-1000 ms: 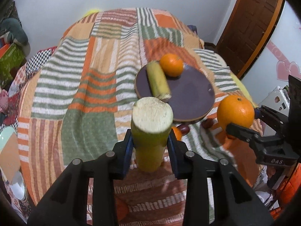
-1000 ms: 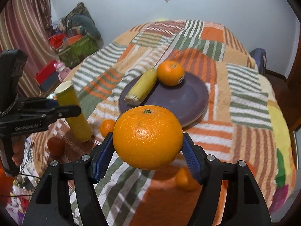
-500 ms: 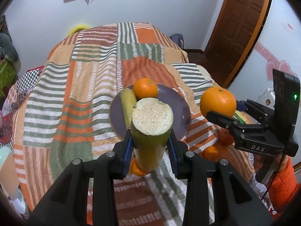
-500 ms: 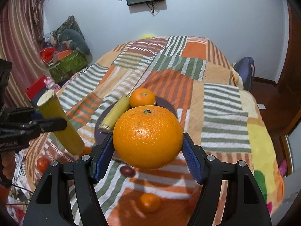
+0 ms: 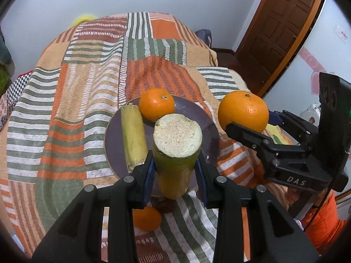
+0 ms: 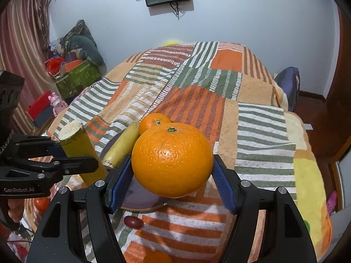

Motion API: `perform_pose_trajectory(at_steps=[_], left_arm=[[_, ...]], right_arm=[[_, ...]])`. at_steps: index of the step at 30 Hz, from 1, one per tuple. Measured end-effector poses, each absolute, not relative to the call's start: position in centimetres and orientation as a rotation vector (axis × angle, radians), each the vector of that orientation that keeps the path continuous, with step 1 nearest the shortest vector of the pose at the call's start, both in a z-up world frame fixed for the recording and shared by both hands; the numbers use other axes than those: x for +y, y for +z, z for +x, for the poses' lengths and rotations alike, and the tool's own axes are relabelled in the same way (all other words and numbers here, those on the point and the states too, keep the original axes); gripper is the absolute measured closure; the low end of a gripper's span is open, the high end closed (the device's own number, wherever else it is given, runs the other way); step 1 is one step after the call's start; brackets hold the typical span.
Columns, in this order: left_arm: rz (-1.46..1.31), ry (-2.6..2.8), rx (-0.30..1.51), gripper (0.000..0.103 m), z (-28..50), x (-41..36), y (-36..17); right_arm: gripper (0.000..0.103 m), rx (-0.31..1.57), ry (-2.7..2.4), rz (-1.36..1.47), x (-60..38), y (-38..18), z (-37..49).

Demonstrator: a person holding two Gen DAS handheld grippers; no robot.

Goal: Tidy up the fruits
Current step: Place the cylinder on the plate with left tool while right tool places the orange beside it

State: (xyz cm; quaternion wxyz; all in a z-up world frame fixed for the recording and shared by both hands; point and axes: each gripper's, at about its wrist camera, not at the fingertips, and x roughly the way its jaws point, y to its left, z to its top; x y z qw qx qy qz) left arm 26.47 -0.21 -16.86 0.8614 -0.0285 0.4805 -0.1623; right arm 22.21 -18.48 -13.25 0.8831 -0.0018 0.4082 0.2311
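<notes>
My left gripper (image 5: 175,173) is shut on a yellow-green sugarcane piece (image 5: 176,151), held upright above the near rim of the dark purple plate (image 5: 204,120). My right gripper (image 6: 172,182) is shut on a large orange (image 6: 172,161), held in the air just right of the plate; the orange also shows in the left wrist view (image 5: 243,110). On the plate lie a second sugarcane piece (image 5: 133,134) and a smaller orange (image 5: 156,104). In the right wrist view the plate (image 6: 142,199) is mostly hidden behind the held orange.
The plate sits on a striped patchwork blanket (image 5: 87,87) on a bed. A small orange (image 5: 145,218) lies on the blanket below my left gripper. A dark red date-like fruit (image 6: 133,222), another orange (image 6: 156,257) and a red fruit (image 6: 41,203) lie near the bed's front edge.
Both grippers have risen and moved in toward the plate, each keeping its fruit. The held orange has come closer to the plate's right side, the sugarcane over its near rim.
</notes>
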Motion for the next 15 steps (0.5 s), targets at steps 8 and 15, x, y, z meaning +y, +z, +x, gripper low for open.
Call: perform_pose_trajectory(at_steps=[8,15], left_arm=[[-0.034,-0.322,1.030,0.068,29.1,-0.5,-18.4],[-0.031,-0.314,1.033,0.068,31.6,-0.8,-19.2]], right_arm=[[0.036,0.887,0.477,0.011,-17.7,-15.1,24.3],[0.036,0.915,0.453,0.004,-17.0,-16.4,26.4]])
